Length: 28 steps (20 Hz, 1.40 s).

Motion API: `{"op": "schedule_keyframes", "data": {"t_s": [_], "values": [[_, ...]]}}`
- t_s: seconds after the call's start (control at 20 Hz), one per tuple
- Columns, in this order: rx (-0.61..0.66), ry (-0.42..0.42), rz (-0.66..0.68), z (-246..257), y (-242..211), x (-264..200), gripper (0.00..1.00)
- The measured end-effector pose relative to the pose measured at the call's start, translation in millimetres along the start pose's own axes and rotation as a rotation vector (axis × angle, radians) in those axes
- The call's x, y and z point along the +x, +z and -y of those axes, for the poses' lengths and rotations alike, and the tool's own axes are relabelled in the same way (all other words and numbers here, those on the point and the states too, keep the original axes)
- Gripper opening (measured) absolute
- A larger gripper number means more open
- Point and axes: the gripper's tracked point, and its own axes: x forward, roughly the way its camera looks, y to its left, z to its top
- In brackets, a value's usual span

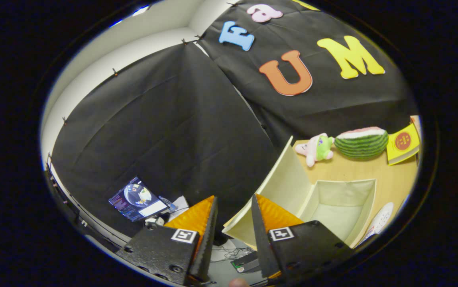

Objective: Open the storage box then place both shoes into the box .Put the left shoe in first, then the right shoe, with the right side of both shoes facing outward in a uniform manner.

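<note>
Holding: we see the gripper [232, 207] tilted over the near edge of the table [352, 169], its fingers [197, 217] parted with a clear gap and nothing between them.
Storage box: the cream box [342, 199] sits on the table, just beyond and to the right of the right finger; its lid [288, 179] stands swung up and leaning away from the cavity, so the opening looks done.
Inside the box: we see a pale bare floor and no shoe in it.
Shoes: a white perforated thing [382, 217], partly cut off beside the box's right wall, may be a shoe; we cannot tell which one, nor its facing.
Step in hand: we judge the next job is fetching the left shoe.
Doing it well: we should turn the fingers toward the shoes, confirm which is the left one, and grip it across the heel or collar so the toe hangs level.
Placement: we should keep the shoe's right side turned outward and set it well to one side, leaving room for the right shoe.
Watch for: the raised lid stands near the right finger; a careless swing could knock it shut.
Bystanders: a plush toy [316, 148], a watermelon toy [362, 141] and a yellow book [403, 144] lie along the far edge, well apart from the box.
</note>
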Motion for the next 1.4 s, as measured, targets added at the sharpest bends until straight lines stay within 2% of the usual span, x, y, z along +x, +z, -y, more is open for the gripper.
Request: {"op": "schedule_keyframes", "data": {"t_s": [0.2,0.35,0.6,0.9,1.1,1.25,1.4], "values": [[-0.043,-0.068,0.048,12.4,11.1,-11.9,0.80],[-0.116,-0.147,0.092,30.3,21.7,-34.8,0.88],[-0.174,-0.322,0.159,79.2,39.8,-89.9,0.92],[-0.099,-0.501,0.206,155.5,43.7,-158.4,0.92],[-0.012,-0.620,0.139,225.0,13.6,-201.1,0.92],[0.049,-0.703,0.053,276.3,-27.4,-222.7,0.92],[0.112,-0.716,-0.067,313.0,-78.5,-223.8,0.92]]}}
